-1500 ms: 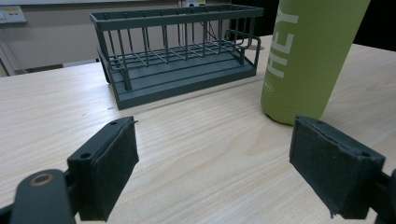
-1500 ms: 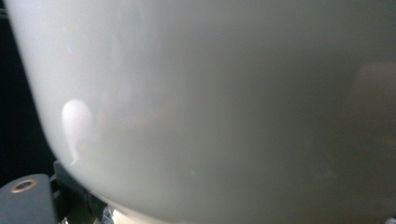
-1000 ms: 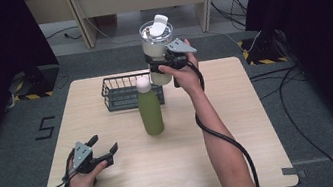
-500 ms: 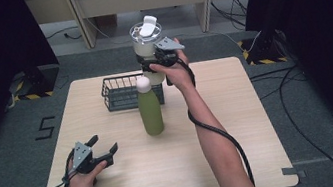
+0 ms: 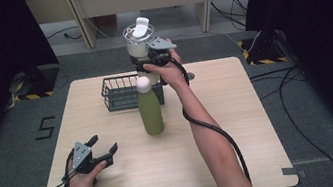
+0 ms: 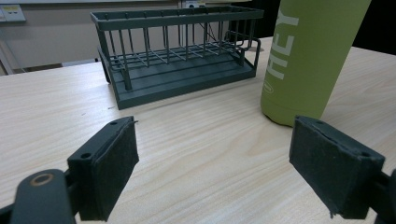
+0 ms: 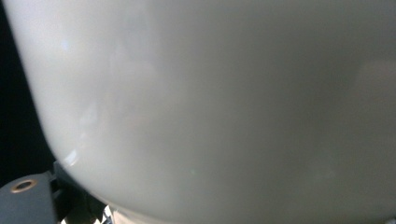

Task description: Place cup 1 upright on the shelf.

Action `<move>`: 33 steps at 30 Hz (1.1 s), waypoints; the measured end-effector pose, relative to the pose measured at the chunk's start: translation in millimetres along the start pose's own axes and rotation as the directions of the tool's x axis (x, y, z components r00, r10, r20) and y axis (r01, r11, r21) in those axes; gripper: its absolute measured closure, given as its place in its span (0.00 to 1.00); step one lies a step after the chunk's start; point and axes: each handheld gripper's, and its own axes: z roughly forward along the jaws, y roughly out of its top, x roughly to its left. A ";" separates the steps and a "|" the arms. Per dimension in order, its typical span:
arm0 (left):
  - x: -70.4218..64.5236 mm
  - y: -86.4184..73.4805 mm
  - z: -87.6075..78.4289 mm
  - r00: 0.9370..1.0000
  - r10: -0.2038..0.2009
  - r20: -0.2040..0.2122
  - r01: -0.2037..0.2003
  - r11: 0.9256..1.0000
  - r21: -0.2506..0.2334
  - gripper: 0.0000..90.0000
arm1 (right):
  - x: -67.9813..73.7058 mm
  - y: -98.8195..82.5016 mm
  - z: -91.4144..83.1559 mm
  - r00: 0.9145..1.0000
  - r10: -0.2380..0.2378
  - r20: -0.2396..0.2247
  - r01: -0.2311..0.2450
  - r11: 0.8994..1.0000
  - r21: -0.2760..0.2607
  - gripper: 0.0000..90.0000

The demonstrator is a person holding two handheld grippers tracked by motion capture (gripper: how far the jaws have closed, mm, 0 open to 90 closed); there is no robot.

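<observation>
A: Which step is in hand?

B: Carrying. The right claw (image 5: pixel 144 65), at upper centre of the high view, grips a pale lidded tumbler (image 5: pixel 138 45) and holds it in the air above the wire basket (image 5: pixel 118 92).

A: And where does the tumbler sit in the claw?

B: Low on its body between the jaws, its wall pressed up close in the right gripper view (image 7: pixel 210 102); the pads themselves are hidden, so the grasp is probably firm.

A: Next move?

B: Likely lowering it upright into the basket, clear of the green bottle (image 5: pixel 149 107). The left claw (image 5: pixel 104 149) rests released on the tabletop (image 5: pixel 238 112), lower left.
</observation>
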 end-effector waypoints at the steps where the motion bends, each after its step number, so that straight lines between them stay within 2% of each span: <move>1: -0.1 0.0 0.1 1.000 0.001 0.001 -0.001 1.000 0.000 0.16 | 0.4 -0.1 1.0 1.000 0.004 -0.002 -0.004 1.000 -0.001 0.11; 12: -0.6 0.0 0.3 1.000 0.001 0.005 -0.001 1.000 0.001 0.16 | 1.9 -4.8 10.8 1.000 -0.012 -0.003 0.012 1.000 0.024 0.11; 33: -1.6 0.2 0.5 1.000 0.001 0.012 -0.001 1.000 0.001 0.17 | 3.3 -19.5 20.6 1.000 -0.009 -0.006 0.009 0.998 0.054 0.11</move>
